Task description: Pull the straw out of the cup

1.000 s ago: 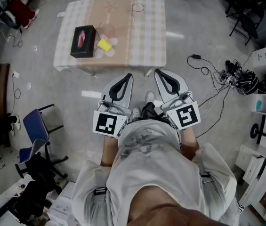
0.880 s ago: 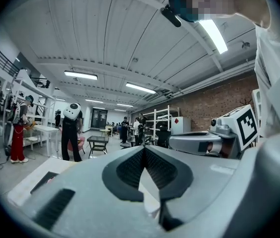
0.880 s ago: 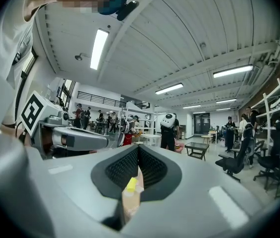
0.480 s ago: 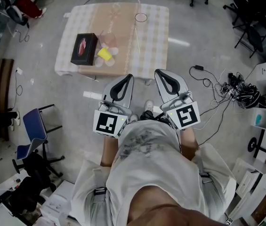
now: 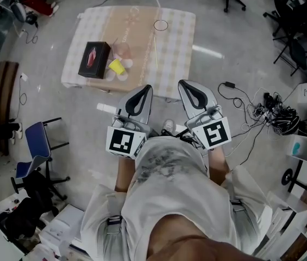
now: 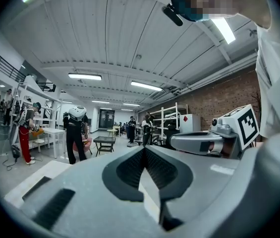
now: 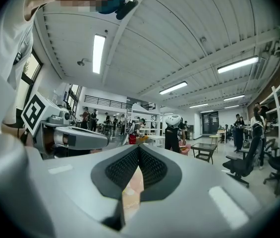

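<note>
The table (image 5: pixel 137 15) with a checked cloth stands ahead of me on the floor. On it are a yellow cup (image 5: pixel 116 66), a clear cup (image 5: pixel 121 50) and a thin pale straw (image 5: pixel 154 42). The straw runs past a clear ring-shaped rim (image 5: pixel 161 24); I cannot tell whether it sits inside. My left gripper (image 5: pixel 146 87) (image 6: pixel 143 148) and right gripper (image 5: pixel 183 83) (image 7: pixel 139 148) are held side by side in front of my body. They stop short of the table's near edge, both shut and with nothing in them.
A black box (image 5: pixel 93 58) lies on the table's left part. A blue chair (image 5: pixel 36 148) stands at the left, and cables (image 5: pixel 251 113) trail over the floor at the right. Several people (image 6: pixel 75 133) and a low table (image 6: pixel 104 142) are farther off in the room.
In the head view the table has drawn nearer to the grippers. Both grippers keep their side-by-side pose and stay shut.
</note>
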Motion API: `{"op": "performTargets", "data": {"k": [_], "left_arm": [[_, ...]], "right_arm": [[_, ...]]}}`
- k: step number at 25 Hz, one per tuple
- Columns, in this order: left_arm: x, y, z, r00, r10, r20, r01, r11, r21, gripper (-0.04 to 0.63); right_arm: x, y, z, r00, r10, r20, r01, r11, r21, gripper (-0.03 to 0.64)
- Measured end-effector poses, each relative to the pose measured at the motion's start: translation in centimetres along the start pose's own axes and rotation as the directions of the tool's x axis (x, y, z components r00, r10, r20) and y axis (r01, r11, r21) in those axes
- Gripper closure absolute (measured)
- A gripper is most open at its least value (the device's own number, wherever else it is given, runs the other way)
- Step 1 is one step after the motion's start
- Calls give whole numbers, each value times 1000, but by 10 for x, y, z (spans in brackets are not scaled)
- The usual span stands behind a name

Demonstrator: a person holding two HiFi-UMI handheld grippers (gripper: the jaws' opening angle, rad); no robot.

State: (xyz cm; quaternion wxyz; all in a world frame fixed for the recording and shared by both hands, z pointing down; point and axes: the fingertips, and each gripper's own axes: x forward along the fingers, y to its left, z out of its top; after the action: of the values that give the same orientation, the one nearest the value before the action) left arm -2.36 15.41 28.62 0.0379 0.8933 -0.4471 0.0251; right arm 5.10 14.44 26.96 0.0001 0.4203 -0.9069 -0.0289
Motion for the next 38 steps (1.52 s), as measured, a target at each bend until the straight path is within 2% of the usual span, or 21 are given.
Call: {"op": "performTargets", "data": {"k": [4,7,18,20,24,28,38], "left_arm": [[14,-2,1,1000,4,-3,-4,1000,5,591],[24,-3,3,1000,6,-2,-6,1000,9,591],[66,17,4,1000,-10,3,10,1000,1,591],[74,23,3,1000,-16,4,16,1000,-2,591],[88,38,1,1000,-26,-2,26,1000,-9,591],[103,55,2,999,-40,-2,40,999,-18,591],[135,97,1,996,-89,5,89,996,-25,591]], "right_arm": [[-1,-12,-9,999,15,-44,-15,1000,7,607],[2,-21,-8,999,18,-27,-18,1000,10,607],[28,-56,-17,998,2,-59,-2,1000,1,607],[37,-63,-13,999,-7,-34,7,1000,2,607],[54,-73,-22,997,-11,-70,11,1000,-2,607],[74,-82,-19,998,-27,-54,27,1000,-4,607],[120,-100,-32,991,-68,-115,67,998,-18,607]]}}
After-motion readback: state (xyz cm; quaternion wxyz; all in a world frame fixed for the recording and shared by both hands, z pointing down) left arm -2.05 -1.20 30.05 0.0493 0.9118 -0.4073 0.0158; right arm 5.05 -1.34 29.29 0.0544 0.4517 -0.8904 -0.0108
